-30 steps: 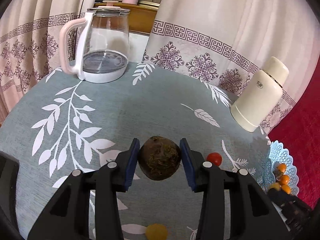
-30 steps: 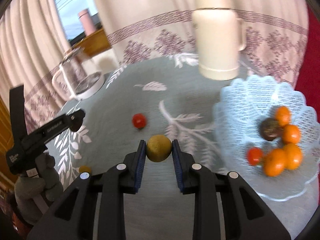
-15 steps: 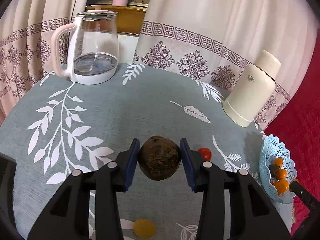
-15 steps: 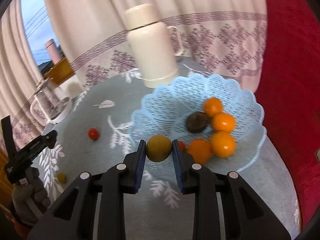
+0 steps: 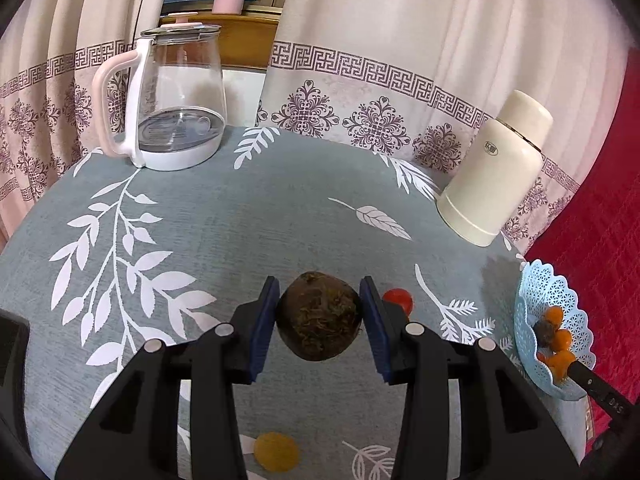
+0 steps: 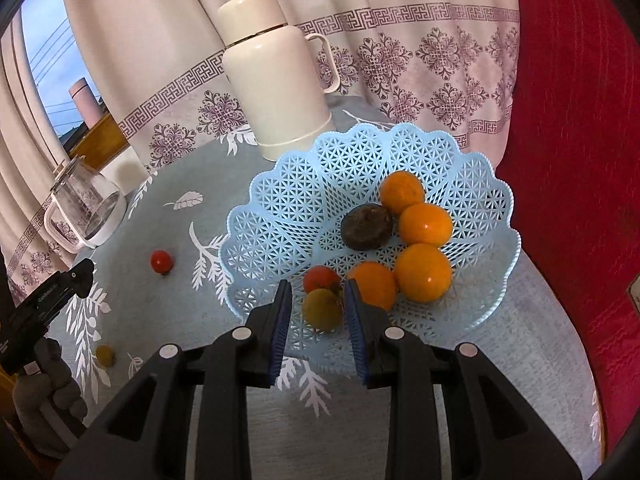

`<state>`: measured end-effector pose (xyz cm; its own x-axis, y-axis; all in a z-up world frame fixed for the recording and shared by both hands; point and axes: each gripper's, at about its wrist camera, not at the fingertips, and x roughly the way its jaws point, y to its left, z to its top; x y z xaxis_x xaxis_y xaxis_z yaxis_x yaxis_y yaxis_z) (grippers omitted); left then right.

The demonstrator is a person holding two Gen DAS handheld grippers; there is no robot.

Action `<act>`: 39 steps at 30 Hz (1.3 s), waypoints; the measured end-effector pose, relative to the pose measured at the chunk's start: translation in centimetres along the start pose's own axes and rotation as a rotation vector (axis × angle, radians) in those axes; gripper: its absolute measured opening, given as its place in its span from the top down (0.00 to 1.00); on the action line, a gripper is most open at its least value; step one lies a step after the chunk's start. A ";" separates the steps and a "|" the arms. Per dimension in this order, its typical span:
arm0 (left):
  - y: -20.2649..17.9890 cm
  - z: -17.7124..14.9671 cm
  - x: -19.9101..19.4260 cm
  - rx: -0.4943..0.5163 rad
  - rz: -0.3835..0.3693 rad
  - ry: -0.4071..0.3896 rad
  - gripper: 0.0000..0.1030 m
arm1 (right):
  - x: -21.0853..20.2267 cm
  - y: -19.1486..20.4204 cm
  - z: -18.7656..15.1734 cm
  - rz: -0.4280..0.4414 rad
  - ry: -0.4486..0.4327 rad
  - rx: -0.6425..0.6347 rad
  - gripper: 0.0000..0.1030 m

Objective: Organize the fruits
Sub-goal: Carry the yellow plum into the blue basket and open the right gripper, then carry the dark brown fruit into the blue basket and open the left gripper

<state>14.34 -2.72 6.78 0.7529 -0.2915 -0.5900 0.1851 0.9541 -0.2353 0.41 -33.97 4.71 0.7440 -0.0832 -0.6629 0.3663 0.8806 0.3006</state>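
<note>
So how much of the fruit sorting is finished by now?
Roughly two thirds. The blue basket holds four oranges, a dark fruit and a red tomato. The open right tool frames a yellow-green fruit lying in the basket. The left tool grips a dark brown fruit. On the cloth remain a tomato and a small yellow fruit.

The basket [image 6: 280,216] sits at the right of the counter [image 5: 260,220], with the flask [image 6: 276,76] just behind it. The kettle [image 5: 172,100] stands at the far left. Oranges [image 6: 424,272] and other fruit lie in the basket. A tomato [image 6: 161,261] and a small fruit [image 6: 105,355] lie on the counter, left of the basket.
</note>
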 end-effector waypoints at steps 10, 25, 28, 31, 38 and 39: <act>-0.5 -0.2 -0.1 0.015 -0.009 -0.003 0.58 | -2.1 -0.2 -0.7 -0.014 -0.052 -0.014 0.73; -6.0 -1.6 -1.1 0.114 -0.092 0.008 0.58 | -5.1 -1.9 -4.2 -0.070 -0.084 -0.007 0.64; -8.3 -2.2 -1.3 0.167 -0.109 0.014 0.58 | -4.6 -2.8 -5.2 -0.065 -0.052 0.012 0.64; -10.3 -2.5 -1.3 0.199 -0.139 0.027 0.58 | -4.2 -3.7 -5.9 -0.061 -0.033 0.031 0.64; -15.8 -2.8 -0.6 0.262 -0.227 0.055 0.58 | -3.7 -4.5 -6.2 -0.017 -0.019 0.055 0.64; -16.7 -2.8 -0.4 0.273 -0.235 0.058 0.58 | -3.5 -4.5 -6.3 -0.011 -0.015 0.051 0.64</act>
<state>9.19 -18.73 8.75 0.6340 -0.5009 -0.5892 0.5164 0.8413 -0.1597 -7.34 -34.67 1.40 0.7481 -0.1005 -0.6560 0.4026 0.8546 0.3281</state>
